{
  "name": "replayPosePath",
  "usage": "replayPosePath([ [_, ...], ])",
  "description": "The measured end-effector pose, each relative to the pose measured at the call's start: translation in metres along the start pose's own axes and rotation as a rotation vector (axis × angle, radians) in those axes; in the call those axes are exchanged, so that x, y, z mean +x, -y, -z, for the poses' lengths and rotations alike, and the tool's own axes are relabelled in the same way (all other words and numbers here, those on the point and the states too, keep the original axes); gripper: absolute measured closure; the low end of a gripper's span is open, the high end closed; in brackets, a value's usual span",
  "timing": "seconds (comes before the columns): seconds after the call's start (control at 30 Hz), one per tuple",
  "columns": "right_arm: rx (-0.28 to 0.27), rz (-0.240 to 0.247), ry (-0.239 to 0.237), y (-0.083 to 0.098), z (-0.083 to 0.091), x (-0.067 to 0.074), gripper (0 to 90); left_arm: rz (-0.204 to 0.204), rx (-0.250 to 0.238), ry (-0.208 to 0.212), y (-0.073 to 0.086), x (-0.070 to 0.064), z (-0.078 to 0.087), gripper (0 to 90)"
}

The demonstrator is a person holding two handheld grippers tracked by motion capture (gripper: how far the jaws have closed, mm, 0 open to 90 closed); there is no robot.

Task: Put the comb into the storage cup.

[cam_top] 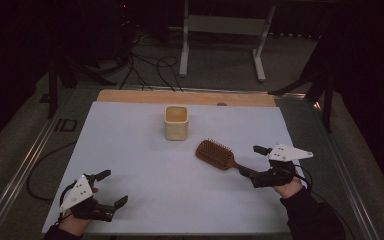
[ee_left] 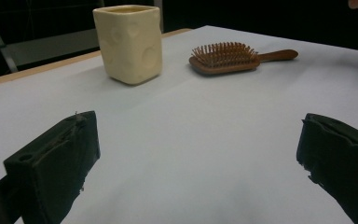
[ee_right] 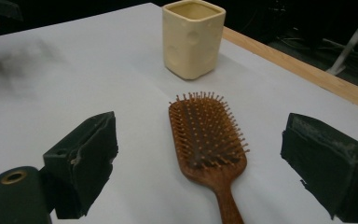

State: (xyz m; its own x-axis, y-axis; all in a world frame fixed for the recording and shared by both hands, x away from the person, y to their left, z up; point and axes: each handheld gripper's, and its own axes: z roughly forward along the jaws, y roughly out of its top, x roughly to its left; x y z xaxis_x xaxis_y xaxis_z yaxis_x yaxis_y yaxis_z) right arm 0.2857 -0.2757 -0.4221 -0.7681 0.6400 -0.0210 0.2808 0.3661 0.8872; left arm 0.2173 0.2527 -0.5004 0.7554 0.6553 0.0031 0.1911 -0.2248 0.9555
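We see both the left gripper (cam_top: 114,189) and right gripper (cam_top: 250,161) gaping wide, the right straddling the hairbrush (cam_top: 215,154) handle just beside the cream cup (cam_top: 176,123), bare white tabletop (cam_top: 145,165) around.

A wooden paddle hairbrush (ee_right: 208,140) is laid flat with its bristles turned up, just in front and to the right of the cream square cup (ee_right: 194,37), apart from it, its handle pointed away from the cup.

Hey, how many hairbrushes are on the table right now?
1. The wooden hairbrush lies bristles up on the white table, right of centre, its handle pointing toward the open right gripper. None seem hidden.
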Motion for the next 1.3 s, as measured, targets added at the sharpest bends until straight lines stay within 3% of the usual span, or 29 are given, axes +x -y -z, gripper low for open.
replayPosePath([
  [0.43, 0.024, -0.051, 0.046, 0.006, -0.008, -0.023, 12.9, -0.001, 0.000, 0.001, 0.000, 0.000, 0.000, 0.0],
  [0.7, 0.066, -0.094, 0.077, 0.018, -0.017, -0.037, 13.5, -0.001, -0.001, 0.000, 0.000, 0.000, 0.000, 0.1],
  [0.97, 0.094, -0.116, 0.083, 0.024, -0.022, -0.045, 15.3, 0.001, -0.001, 0.001, 0.000, 0.000, 0.000, 0.0],
  [1.1, 0.112, -0.121, 0.088, 0.027, -0.026, -0.049, 18.9, 0.002, -0.001, 0.001, 0.000, 0.000, 0.000, 0.0],
  [1.3, 0.154, -0.128, 0.100, 0.036, -0.033, -0.054, 31.5, 0.003, -0.002, 0.002, 0.000, 0.000, -0.001, 0.0],
])
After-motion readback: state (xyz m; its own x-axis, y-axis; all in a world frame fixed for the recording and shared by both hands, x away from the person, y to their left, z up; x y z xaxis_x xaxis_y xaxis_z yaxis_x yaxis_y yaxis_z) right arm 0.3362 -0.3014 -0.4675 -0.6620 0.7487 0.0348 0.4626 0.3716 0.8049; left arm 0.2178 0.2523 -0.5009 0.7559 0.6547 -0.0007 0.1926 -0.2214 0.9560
